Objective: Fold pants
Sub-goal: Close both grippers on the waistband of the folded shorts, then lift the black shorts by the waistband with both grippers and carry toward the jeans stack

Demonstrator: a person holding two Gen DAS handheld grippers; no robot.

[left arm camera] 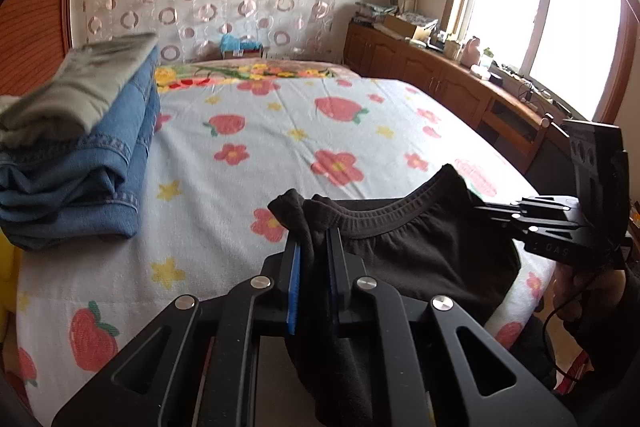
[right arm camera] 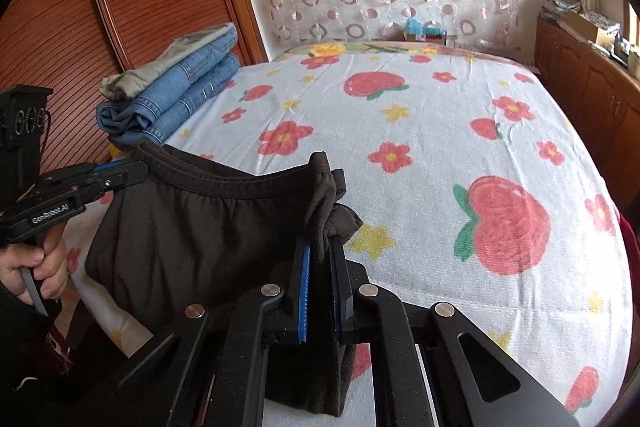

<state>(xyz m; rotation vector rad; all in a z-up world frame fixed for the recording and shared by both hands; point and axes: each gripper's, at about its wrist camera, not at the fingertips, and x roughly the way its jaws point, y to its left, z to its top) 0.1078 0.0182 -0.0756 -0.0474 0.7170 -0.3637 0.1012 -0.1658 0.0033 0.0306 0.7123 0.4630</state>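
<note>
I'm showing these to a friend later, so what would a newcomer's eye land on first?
Probably the dark pants, held up by the waistband between the left gripper and right gripper at the bed's near edge. Next, the strawberry-and-flower bedsheet, and the folded jeans stack on its left side.

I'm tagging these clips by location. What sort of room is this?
Most likely a home bedroom: a bed under a fruit-and-flower sheet fills the view, folded jeans are stacked on it, and wooden cabinets run beneath a window.
</note>
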